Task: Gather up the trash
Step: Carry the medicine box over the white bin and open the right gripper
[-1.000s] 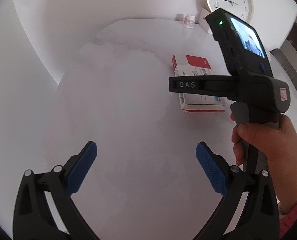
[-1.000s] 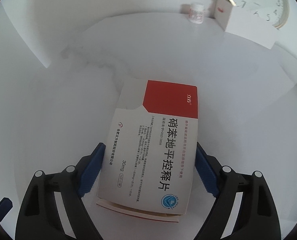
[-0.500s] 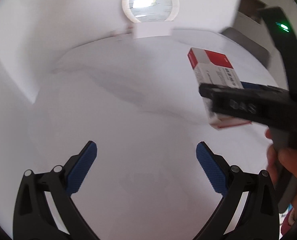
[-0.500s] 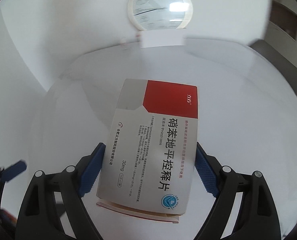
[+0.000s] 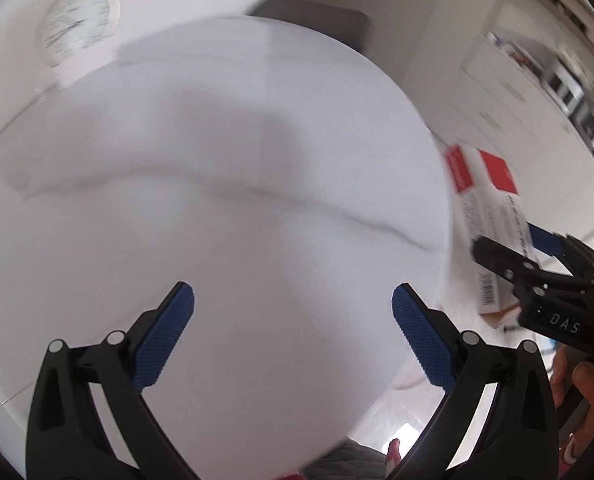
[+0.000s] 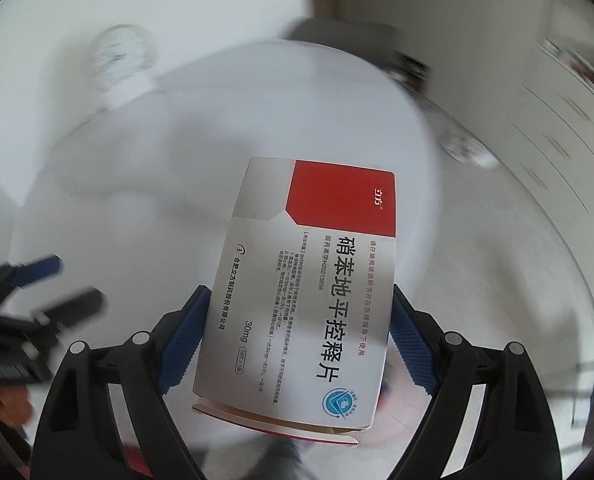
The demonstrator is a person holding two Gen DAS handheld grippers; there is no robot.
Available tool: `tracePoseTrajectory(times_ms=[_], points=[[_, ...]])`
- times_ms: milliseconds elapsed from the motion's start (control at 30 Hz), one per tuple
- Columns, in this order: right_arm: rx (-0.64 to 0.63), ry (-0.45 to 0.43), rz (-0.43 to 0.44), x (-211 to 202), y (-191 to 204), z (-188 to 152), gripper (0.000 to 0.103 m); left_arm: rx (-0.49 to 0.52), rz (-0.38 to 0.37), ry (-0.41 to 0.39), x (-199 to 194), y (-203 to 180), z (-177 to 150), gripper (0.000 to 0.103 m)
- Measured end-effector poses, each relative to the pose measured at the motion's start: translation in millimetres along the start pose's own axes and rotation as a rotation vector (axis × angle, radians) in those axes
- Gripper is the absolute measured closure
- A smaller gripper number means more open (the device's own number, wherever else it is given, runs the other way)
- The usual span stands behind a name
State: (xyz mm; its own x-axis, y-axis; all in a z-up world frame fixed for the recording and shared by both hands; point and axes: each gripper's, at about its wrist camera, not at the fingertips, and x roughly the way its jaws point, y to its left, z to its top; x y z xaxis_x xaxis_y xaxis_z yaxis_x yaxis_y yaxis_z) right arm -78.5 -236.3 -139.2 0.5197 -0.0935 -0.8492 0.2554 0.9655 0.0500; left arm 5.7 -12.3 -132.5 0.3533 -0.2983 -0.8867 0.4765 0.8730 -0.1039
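Note:
A white and red medicine box [image 6: 309, 288] sits between the blue pads of my right gripper [image 6: 299, 292], which is shut on its two long sides. In the left wrist view the same box [image 5: 485, 216] hangs in the right gripper [image 5: 509, 242] just past the right edge of the round white table [image 5: 257, 160], above the floor. My left gripper [image 5: 293, 288] is open over the table with nothing between its fingers. It also shows blurred at the left of the right wrist view [image 6: 73, 280].
A wall clock [image 5: 77, 20] leans at the table's far left. A dark chair [image 5: 309, 12] stands behind the table. Pale cabinets [image 5: 537, 80] line the right side. A person's hand [image 5: 589, 380] holds the right gripper's handle.
Both grippers have swung fast to the right, so the clock slid left in both views. The box was carried from over the table out past its right edge. The left jaws stayed open.

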Motion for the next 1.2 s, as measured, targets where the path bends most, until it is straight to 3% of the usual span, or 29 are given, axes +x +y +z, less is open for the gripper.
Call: tracePoseTrajectory(times_ms=[133, 300, 500, 700, 800, 900, 1100, 1200], points=[[0.126, 0.097, -0.07, 20, -90, -56, 0.017, 0.07, -0.012, 0.038, 19, -55, -1, 0.008], [0.193, 0.276, -0.06, 97, -138, -118, 0.017, 0.106, 0.022, 0.067, 42, -80, -2, 0.008], [0.21, 0.443, -0.012, 204, -137, -164, 0.017, 0.134, 0.049, 0.121, 80, -101, -11, 0.008], [0.237, 0.546, -0.034, 264, -131, -194, 0.017, 0.154, 0.045, 0.175, 109, -104, -14, 0.008], [0.246, 0.582, -0.038, 268, -135, -196, 0.014, 0.146, 0.032, 0.187, 109, -105, -12, 0.008], [0.257, 0.554, -0.047, 250, -130, -181, 0.009, 0.146, 0.018, 0.179, 102, -103, -6, 0.008], [0.352, 0.326, -0.047, 143, -126, -117, 0.006, 0.129, -0.013, 0.117, 56, -76, -1, 0.008], [0.323, 0.185, -0.042, 76, -104, -70, 0.003, 0.097, -0.016, 0.055, 20, -54, 6, 0.008]])
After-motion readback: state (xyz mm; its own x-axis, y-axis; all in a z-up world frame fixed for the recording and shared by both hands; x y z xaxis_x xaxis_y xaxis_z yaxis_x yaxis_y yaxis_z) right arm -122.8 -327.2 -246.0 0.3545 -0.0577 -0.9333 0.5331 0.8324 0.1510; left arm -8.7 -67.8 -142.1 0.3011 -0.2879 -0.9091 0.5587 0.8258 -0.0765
